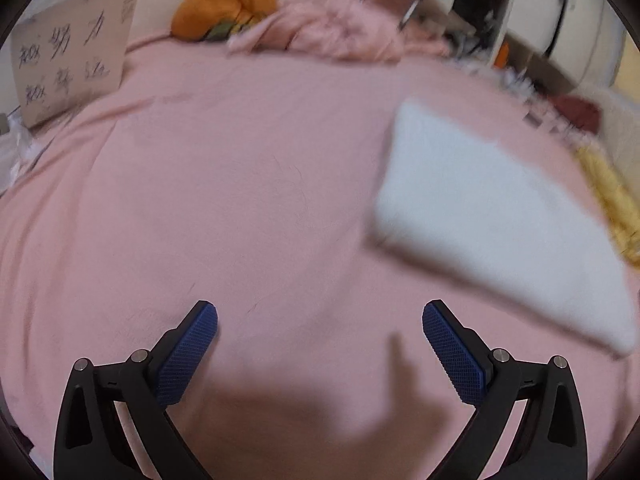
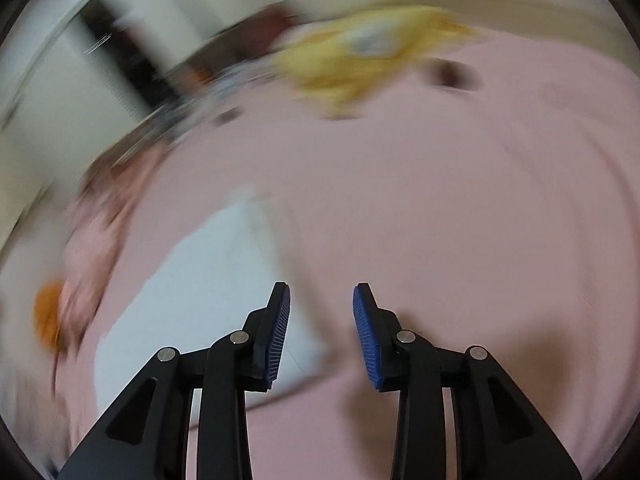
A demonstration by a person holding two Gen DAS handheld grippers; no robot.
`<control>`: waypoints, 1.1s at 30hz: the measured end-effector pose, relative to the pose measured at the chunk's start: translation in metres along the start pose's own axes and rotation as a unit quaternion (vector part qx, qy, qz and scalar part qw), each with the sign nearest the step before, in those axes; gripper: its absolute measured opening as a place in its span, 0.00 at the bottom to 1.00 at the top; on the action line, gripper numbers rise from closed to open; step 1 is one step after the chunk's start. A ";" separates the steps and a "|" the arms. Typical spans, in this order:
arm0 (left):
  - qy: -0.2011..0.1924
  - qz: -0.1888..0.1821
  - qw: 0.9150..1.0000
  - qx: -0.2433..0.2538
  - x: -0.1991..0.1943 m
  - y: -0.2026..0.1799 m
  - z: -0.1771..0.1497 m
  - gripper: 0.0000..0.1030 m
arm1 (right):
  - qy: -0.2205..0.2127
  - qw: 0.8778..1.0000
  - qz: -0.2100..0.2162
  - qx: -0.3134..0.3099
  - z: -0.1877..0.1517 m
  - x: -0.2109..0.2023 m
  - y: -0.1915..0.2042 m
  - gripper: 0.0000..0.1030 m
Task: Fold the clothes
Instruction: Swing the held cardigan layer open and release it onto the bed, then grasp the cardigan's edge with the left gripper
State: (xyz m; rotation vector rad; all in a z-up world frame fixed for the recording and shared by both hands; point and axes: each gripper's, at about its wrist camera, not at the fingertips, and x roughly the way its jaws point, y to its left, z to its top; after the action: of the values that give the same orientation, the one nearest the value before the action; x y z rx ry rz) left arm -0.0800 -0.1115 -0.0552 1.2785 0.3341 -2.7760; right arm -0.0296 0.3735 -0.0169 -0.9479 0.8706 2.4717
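A folded white garment (image 1: pixel 492 216) lies flat on the pink bedsheet (image 1: pixel 240 184), to the right of my left gripper (image 1: pixel 320 316), which hangs wide open over bare sheet with nothing between its blue pads. In the right wrist view the same white garment (image 2: pixel 200 280) lies at lower left, partly behind the left finger. My right gripper (image 2: pixel 321 300) stands partly open above the sheet (image 2: pixel 440 200), nothing between its pads. A crumpled yellow garment (image 2: pixel 360 56) lies at the far side of the bed. Both views are blurred.
A heap of pink cloth (image 1: pixel 340 28) and an orange bundle (image 1: pixel 224 8) sit at the head of the bed. A cardboard sign with handwriting (image 1: pixel 68 60) leans at the left. White furniture (image 1: pixel 560 8) and clutter stand beyond the bed's right edge.
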 end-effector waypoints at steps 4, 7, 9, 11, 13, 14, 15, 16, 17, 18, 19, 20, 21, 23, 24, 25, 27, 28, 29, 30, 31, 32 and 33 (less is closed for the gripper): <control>-0.021 -0.073 0.994 0.076 0.010 -0.072 0.039 0.99 | 0.067 0.980 0.063 -0.174 -0.009 0.048 0.088 0.34; 0.013 -0.101 0.988 0.118 0.053 -0.136 0.054 1.00 | 0.085 0.959 0.054 -0.264 -0.033 0.086 0.130 0.34; 0.016 -0.079 0.986 0.143 0.078 -0.156 0.050 1.00 | 0.089 0.946 0.036 -0.309 -0.048 0.107 0.140 0.34; 0.029 -0.039 0.988 0.149 0.099 -0.153 0.044 1.00 | 0.068 0.939 0.047 -0.335 -0.053 0.107 0.121 0.32; 0.019 -0.050 0.989 0.141 0.103 -0.134 0.039 1.00 | 0.042 0.937 0.044 -0.345 -0.049 0.097 0.086 0.32; 0.008 -0.057 0.988 0.144 0.097 -0.127 0.038 1.00 | 0.036 0.937 0.035 -0.346 -0.043 0.094 0.077 0.32; -0.002 -0.061 0.987 0.149 0.091 -0.119 0.038 1.00 | 0.031 0.937 0.027 -0.346 -0.036 0.090 0.067 0.33; -0.009 -0.045 0.986 0.159 0.084 -0.111 0.039 0.99 | 0.030 0.939 0.022 -0.341 -0.031 0.085 0.053 0.33; -0.017 -0.016 0.986 0.167 0.079 -0.105 0.040 0.99 | 0.036 0.944 0.026 -0.327 -0.021 0.082 0.036 0.32; -0.024 0.016 0.985 0.172 0.075 -0.097 0.041 0.99 | 0.043 0.948 0.036 -0.313 -0.016 0.077 0.025 0.31; -0.029 0.056 0.985 0.161 0.073 -0.083 0.047 0.99 | 0.045 0.952 0.032 -0.301 -0.012 0.071 0.021 0.29; -0.033 0.088 0.985 0.147 0.070 -0.069 0.052 0.99 | 0.046 0.956 0.026 -0.290 -0.007 0.066 0.018 0.29; -0.034 0.085 0.989 0.117 0.065 -0.053 0.059 0.99 | 0.031 0.960 -0.015 -0.276 -0.004 0.059 0.023 0.34; -0.044 0.040 0.995 0.083 0.053 -0.045 0.068 0.99 | 0.000 0.965 -0.091 -0.248 0.001 0.045 0.034 0.37; -0.047 0.022 0.995 0.080 0.049 -0.050 0.072 0.99 | -0.003 0.969 -0.056 -0.239 0.001 0.039 0.039 0.37; -0.046 0.005 0.995 0.094 0.049 -0.064 0.074 0.99 | 0.000 0.970 -0.021 -0.241 0.000 0.038 0.051 0.40; -0.031 -0.025 0.991 0.129 0.058 -0.095 0.069 0.99 | 0.020 0.961 0.016 -0.277 -0.009 0.048 0.085 0.42; -0.022 -0.036 0.988 0.149 0.065 -0.111 0.065 0.99 | 0.029 0.955 0.022 -0.295 -0.017 0.056 0.096 0.43; -0.011 -0.031 0.986 0.165 0.074 -0.124 0.056 0.99 | 0.039 0.951 0.012 -0.307 -0.023 0.067 0.102 0.43; 0.000 -0.025 0.984 0.178 0.083 -0.134 0.047 0.99 | 0.048 0.947 0.004 -0.319 -0.030 0.077 0.108 0.43; 0.005 -0.015 0.983 0.184 0.088 -0.137 0.040 0.99 | 0.048 0.949 0.003 -0.313 -0.030 0.078 0.098 0.43; 0.011 -0.006 0.982 0.189 0.093 -0.139 0.034 1.00 | 0.049 0.951 0.003 -0.306 -0.030 0.079 0.089 0.43; 0.012 0.001 0.981 0.193 0.096 -0.140 0.029 1.00 | 0.049 0.953 0.003 -0.300 -0.030 0.080 0.079 0.44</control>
State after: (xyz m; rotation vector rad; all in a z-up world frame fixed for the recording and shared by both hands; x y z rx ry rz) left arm -0.1853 0.0214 -0.0865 1.3786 -0.2205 -2.9206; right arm -0.1136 0.3031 -0.0570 -1.2605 0.1237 2.7647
